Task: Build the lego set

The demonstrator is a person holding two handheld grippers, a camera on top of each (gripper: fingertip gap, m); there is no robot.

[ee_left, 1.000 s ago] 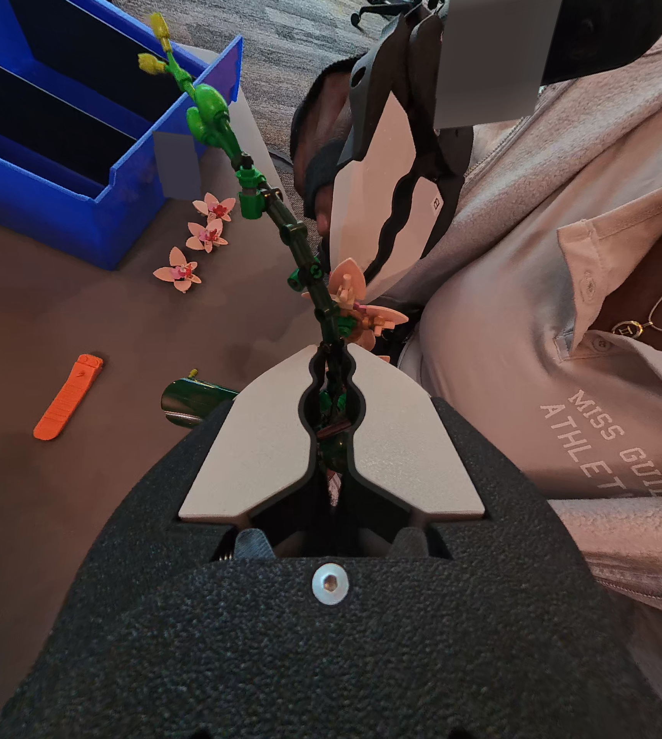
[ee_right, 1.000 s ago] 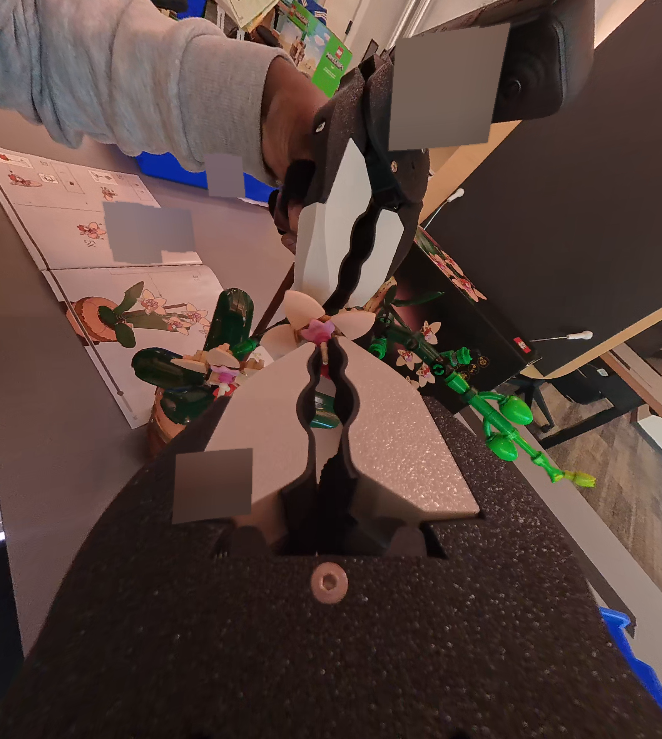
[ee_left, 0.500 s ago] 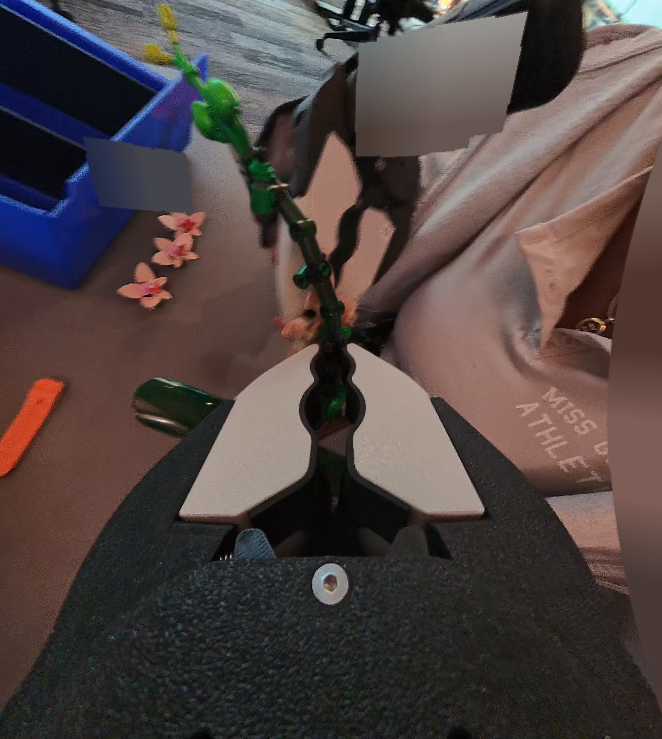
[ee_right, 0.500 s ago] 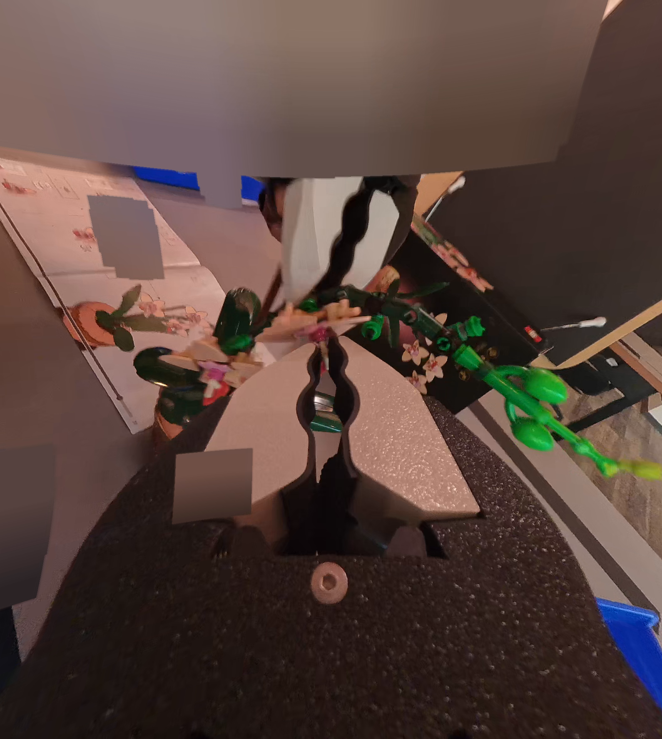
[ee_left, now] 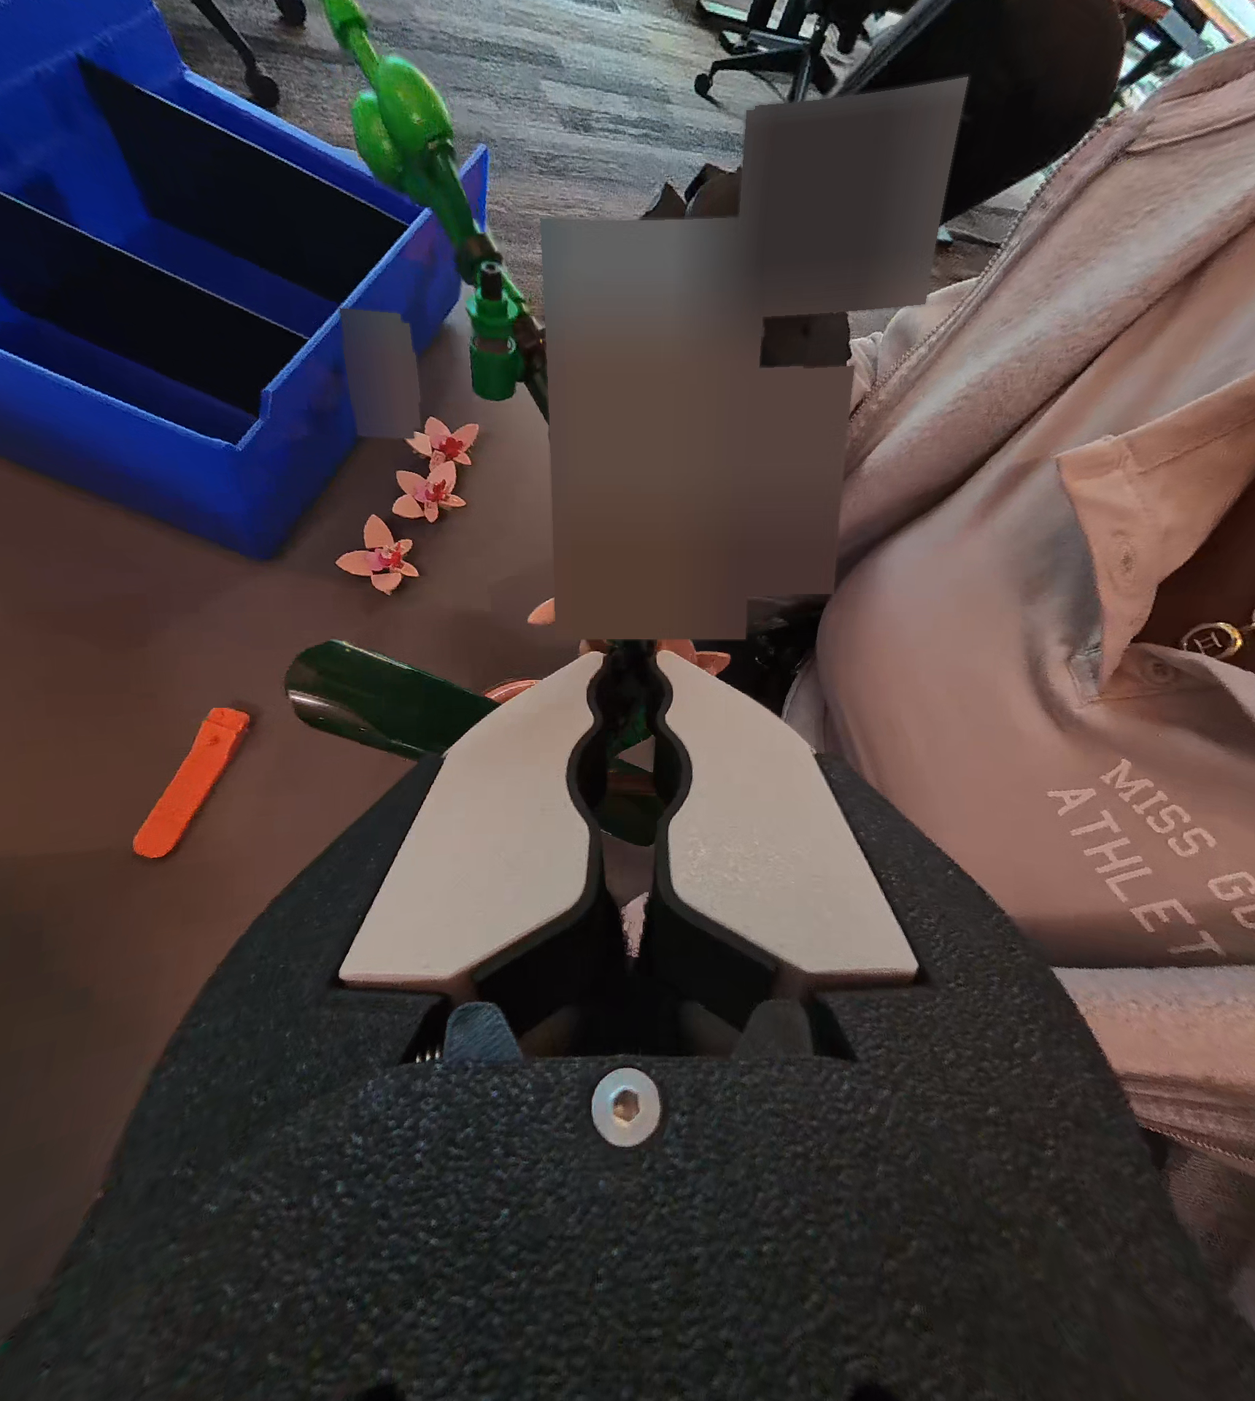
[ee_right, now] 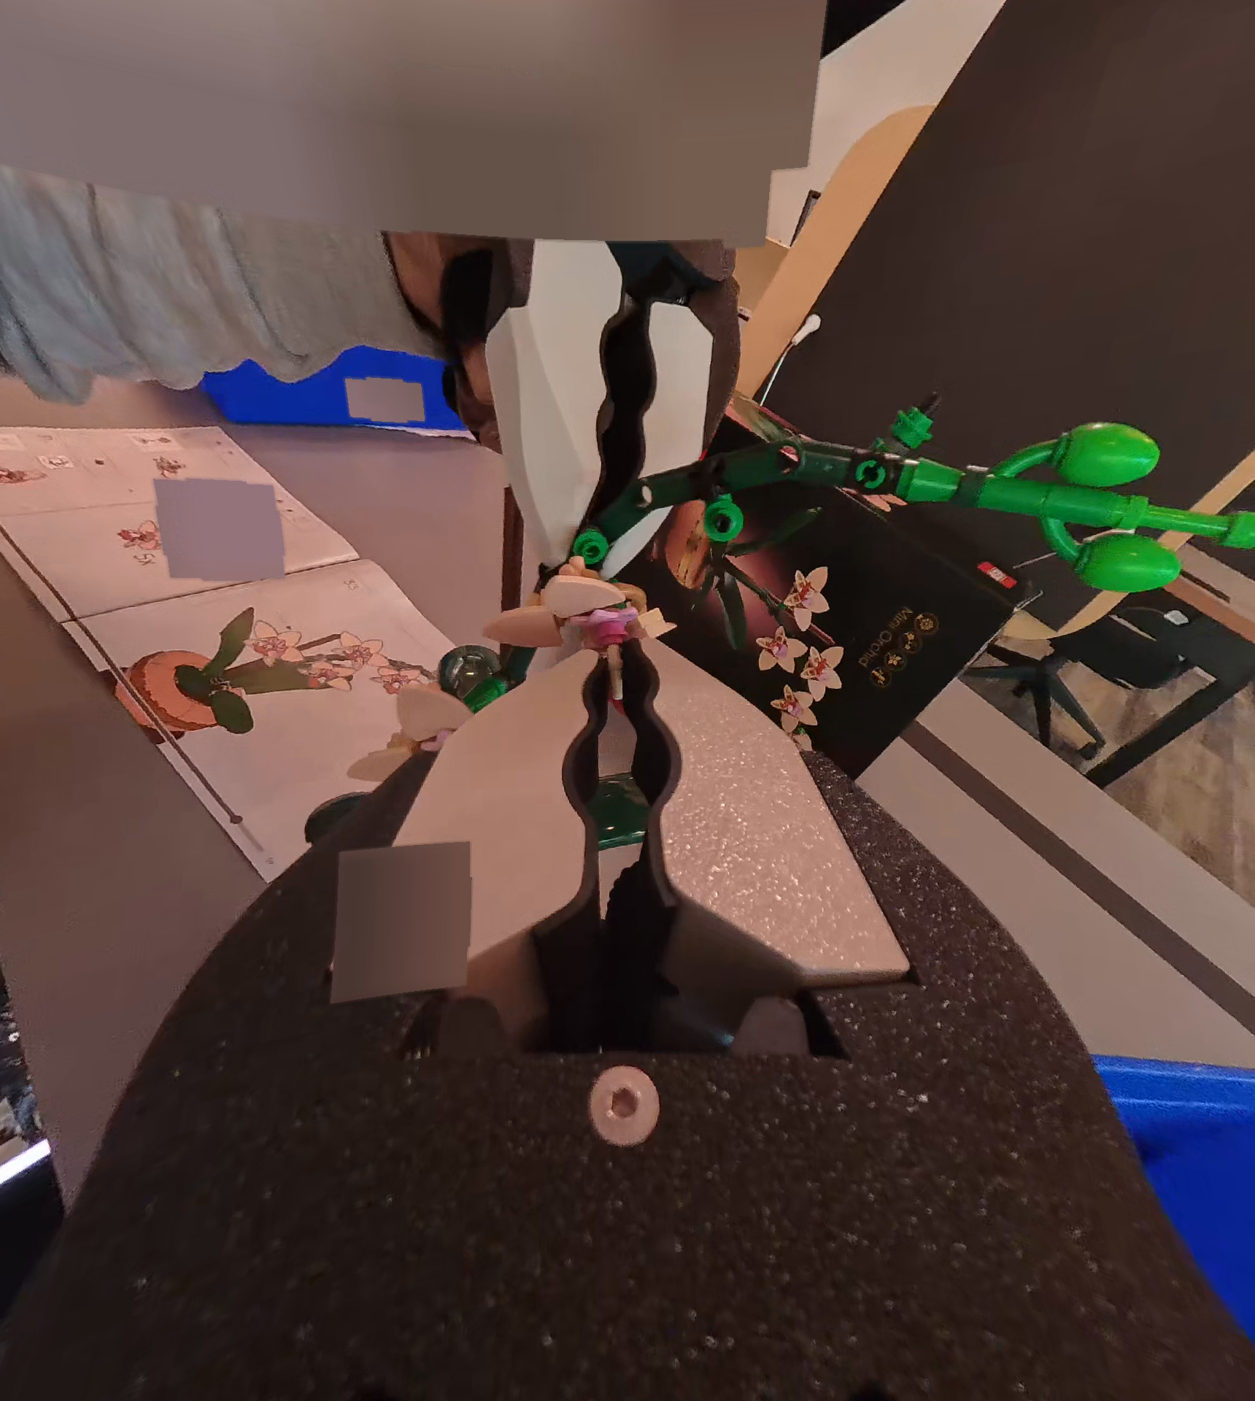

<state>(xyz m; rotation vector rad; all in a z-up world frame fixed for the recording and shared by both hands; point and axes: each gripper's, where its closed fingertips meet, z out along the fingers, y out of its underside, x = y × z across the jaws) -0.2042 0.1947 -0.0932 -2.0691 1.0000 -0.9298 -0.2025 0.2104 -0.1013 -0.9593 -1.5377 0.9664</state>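
Observation:
My left gripper is shut on the dark green lego orchid stem. The stem rises up-left past a blur patch to bright green buds. In the right wrist view the left gripper comes down from above and the stem runs right to the buds. My right gripper is shut on the peg of a cream orchid flower with a pink centre. It holds the flower right below the stem's lower end. A second flower and dark leaves sit lower on the plant.
Three loose pink flowers and an orange brick separator lie on the brown table. A blue divided bin stands at the back left. The open instruction booklet and the black set box lie behind the plant. The person's torso is close by. My two grippers' fingertips are within a few centimetres of each other. From either gripper's tips it is about 25 cm to the orange brick separator.
The stem has swung: its bud end has risen in the right wrist view to nearly level. The two grippers have come closer together. Both stay shut on their parts.

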